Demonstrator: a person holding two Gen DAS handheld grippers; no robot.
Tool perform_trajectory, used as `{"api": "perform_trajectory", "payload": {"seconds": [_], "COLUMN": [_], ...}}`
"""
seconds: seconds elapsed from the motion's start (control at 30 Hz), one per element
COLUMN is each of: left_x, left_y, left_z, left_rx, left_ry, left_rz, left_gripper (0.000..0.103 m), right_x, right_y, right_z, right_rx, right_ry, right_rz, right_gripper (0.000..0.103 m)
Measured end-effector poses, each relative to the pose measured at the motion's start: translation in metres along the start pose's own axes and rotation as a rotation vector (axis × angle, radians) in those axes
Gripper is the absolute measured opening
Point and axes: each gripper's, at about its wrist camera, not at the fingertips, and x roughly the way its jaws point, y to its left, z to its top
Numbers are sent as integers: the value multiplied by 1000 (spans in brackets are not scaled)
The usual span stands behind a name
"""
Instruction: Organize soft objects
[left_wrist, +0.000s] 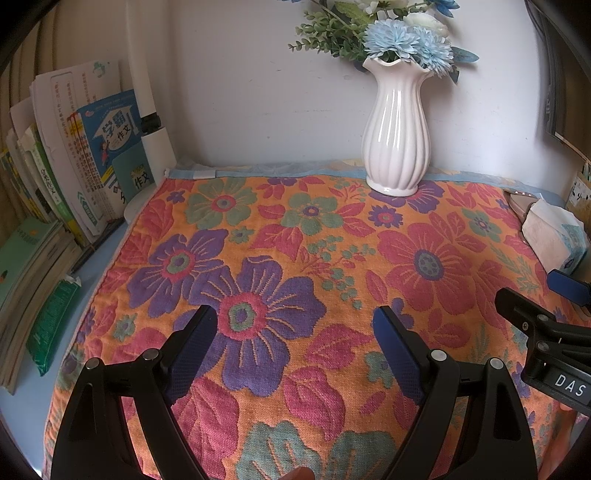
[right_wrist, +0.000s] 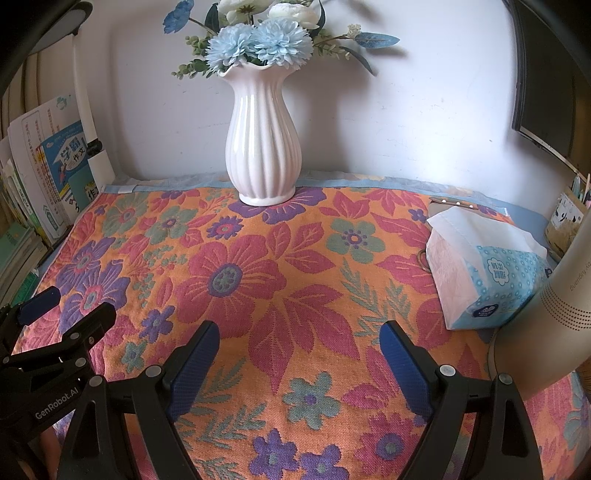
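A floral towel (left_wrist: 332, 229) in orange, red and purple lies spread flat over the desk, also filling the right wrist view (right_wrist: 295, 295). A soft tissue pack (right_wrist: 491, 273) in white and blue rests on the towel's right side, and shows at the right edge of the left wrist view (left_wrist: 554, 236). My left gripper (left_wrist: 295, 317) hovers open above the towel with nothing between its blue pads. My right gripper (right_wrist: 301, 332) is open too, over the towel left of the tissue pack. Each gripper appears beside the other: the right gripper (left_wrist: 539, 291), the left gripper (right_wrist: 70, 306).
A white ribbed vase (left_wrist: 397, 140) (right_wrist: 262, 147) with blue flowers stands on the towel's far edge by the wall. Books (left_wrist: 74, 166) (right_wrist: 55, 177) are stacked and leaning at the left beside a white lamp post (left_wrist: 147, 92). A beige perforated device (right_wrist: 554, 314) stands close at the right.
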Motion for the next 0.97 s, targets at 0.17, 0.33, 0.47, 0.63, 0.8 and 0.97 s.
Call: {"api": "perform_trajectory", "payload": {"seconds": [0.17,0.33,0.47,0.63,0.8,0.97], "left_x": [0,0,0,1,-8,-12], "left_y": [-1,-1,-1,-1,-3,-7], "left_z": [0,0,-1,-1,0,-2], "left_rx": [4,5,3,8,27,58], "left_ry": [-2,-2,1,11,-44,-44], "left_rz": [-2,-3,0,4,57,63], "left_gripper": [85,85,85,85,86,86], "right_x": [0,0,0,1,1,-4], "right_y": [0,0,0,1,0,-3], "right_z": [0,0,0,0,0,-1], "right_rx": [-2,-2,-4,-2,2,9], "right_ry": [0,0,0,2,2,6], "right_rz": [-1,0,1,-2,-8,-57], "right_gripper": [87,87,87,87,87,87]}}
